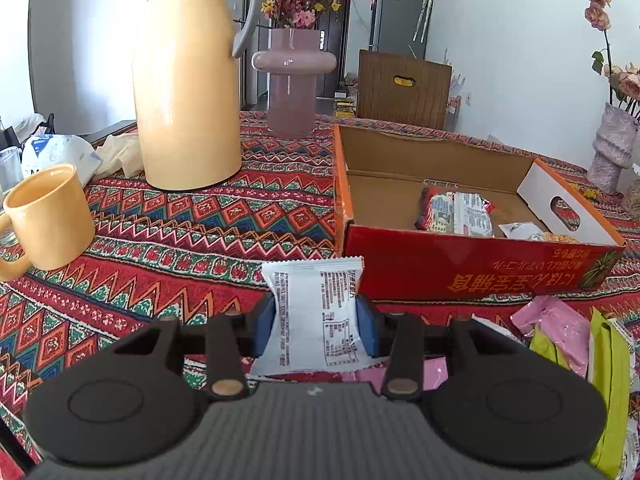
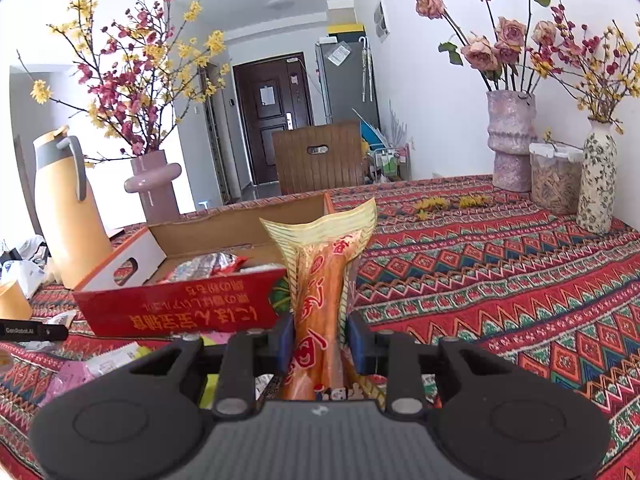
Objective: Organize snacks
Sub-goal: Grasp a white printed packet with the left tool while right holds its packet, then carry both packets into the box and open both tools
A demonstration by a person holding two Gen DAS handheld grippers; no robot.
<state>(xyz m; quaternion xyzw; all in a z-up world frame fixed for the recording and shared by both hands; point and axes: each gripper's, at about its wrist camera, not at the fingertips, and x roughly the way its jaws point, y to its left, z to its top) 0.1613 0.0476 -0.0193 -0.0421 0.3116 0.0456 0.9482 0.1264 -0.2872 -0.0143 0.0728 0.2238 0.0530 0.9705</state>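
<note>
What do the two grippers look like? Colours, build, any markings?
Both match. The left gripper and right gripper have matte black linkage arms with round tan pivot caps, blue pads on the fingertips, two round black housings, and a ribbed grey body with a small white logo. No cables or sleeves visible.

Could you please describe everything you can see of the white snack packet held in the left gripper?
The white snack packet is a small pillow-shaped pouch of thin, crinkly plastic film with a serrated top seal. Black small print and a nutrition table cover the side facing the camera. It stands roughly upright, pinched at its sides between the blue fingers of the left gripper, above the patterned tablecloth, in front of the red box.
</note>
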